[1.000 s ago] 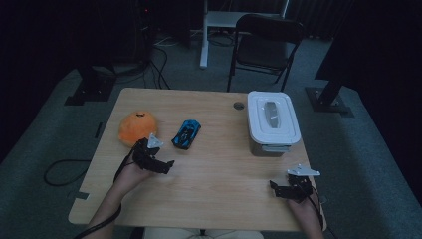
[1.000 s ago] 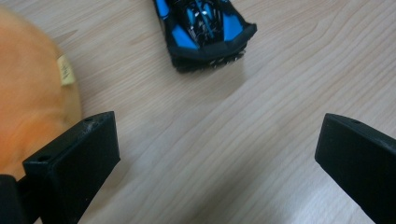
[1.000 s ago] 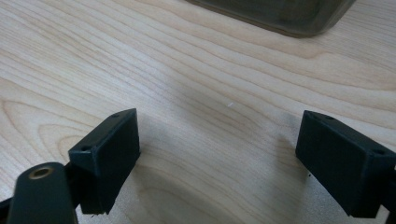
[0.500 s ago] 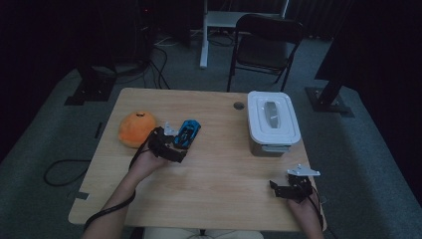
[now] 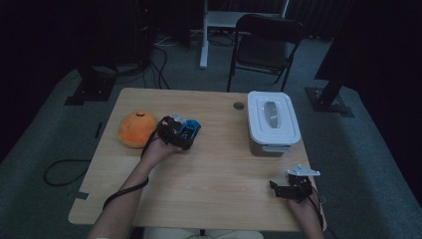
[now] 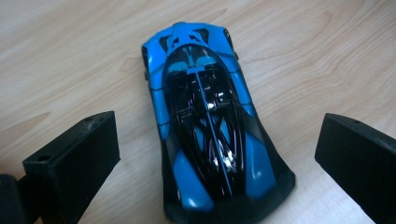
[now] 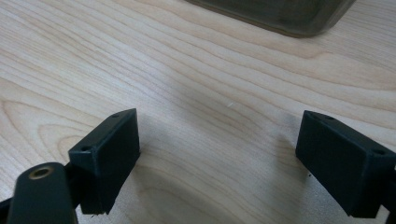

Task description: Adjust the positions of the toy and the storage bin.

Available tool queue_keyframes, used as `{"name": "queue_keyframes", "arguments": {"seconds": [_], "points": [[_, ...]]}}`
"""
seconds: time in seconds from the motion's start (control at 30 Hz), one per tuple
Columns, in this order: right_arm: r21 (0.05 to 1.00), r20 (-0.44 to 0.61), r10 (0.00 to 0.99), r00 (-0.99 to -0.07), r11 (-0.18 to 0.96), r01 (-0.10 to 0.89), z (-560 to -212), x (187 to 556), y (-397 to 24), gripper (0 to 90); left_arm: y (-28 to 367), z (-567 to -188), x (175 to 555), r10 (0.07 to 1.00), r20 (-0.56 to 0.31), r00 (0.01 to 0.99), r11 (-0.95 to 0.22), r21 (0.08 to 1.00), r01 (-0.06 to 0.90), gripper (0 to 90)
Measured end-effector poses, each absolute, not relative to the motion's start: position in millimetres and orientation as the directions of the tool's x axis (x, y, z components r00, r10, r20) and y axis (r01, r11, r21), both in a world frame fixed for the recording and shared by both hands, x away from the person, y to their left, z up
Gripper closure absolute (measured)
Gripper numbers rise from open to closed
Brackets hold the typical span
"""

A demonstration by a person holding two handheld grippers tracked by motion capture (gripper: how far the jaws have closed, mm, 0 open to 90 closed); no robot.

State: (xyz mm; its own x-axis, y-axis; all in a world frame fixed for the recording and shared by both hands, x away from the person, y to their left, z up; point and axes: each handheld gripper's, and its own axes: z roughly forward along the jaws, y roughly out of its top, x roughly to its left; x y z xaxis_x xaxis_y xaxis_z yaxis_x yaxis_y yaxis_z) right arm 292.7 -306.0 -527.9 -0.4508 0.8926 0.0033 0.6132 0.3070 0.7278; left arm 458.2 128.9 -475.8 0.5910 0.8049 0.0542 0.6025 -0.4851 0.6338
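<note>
- The blue toy car [image 6: 210, 130] lies on the desk [image 5: 219, 174] in its left half, just right of the orange plush [image 5: 137, 128] and well apart from the white lidded box [image 5: 272, 119] on the right.
- The left tool [image 5: 175, 133] hangs right over the car. In the left gripper view its jaws stand wide apart, one on each side of the body, clear of the paint and gripping nothing.
- The car's long axis runs straight away from the tool, between the jaws, so they face its two long flanks; closing should pinch it across the narrow width.
- The car sits slightly nearer the left jaw, so that one would likely touch first and nudge it.
- The right tool [image 5: 293, 188] rests at the near right edge, open and empty over bare wood, far from the car; the left hand [image 5: 161, 148] is plainly the nearer one.
</note>
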Motion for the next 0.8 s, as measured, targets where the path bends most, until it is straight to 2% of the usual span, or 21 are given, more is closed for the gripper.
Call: {"name": "queue_keyframes", "arguments": {"seconds": [0.1,0.2,0.8], "points": [[0.728,0.003,0.893,-0.451,0.307,0.613,-527.9,292.7,-306.0,13.2,126.8,-479.8,466.0,0.811,0.043,0.584,-0.478,0.624,0.618,0.5],[0.728,0.003,0.893,-0.451,0.307,0.613,-527.9,292.7,-306.0,13.2,124.4,-485.4,478.9,0.818,0.015,0.575,-0.461,0.616,0.639,5.0],[0.728,0.003,0.892,-0.452,0.308,0.612,-527.9,292.6,-306.1,13.4,113.7,-501.6,495.5,0.858,0.038,0.513,-0.45,0.539,0.712,5.1]]}}
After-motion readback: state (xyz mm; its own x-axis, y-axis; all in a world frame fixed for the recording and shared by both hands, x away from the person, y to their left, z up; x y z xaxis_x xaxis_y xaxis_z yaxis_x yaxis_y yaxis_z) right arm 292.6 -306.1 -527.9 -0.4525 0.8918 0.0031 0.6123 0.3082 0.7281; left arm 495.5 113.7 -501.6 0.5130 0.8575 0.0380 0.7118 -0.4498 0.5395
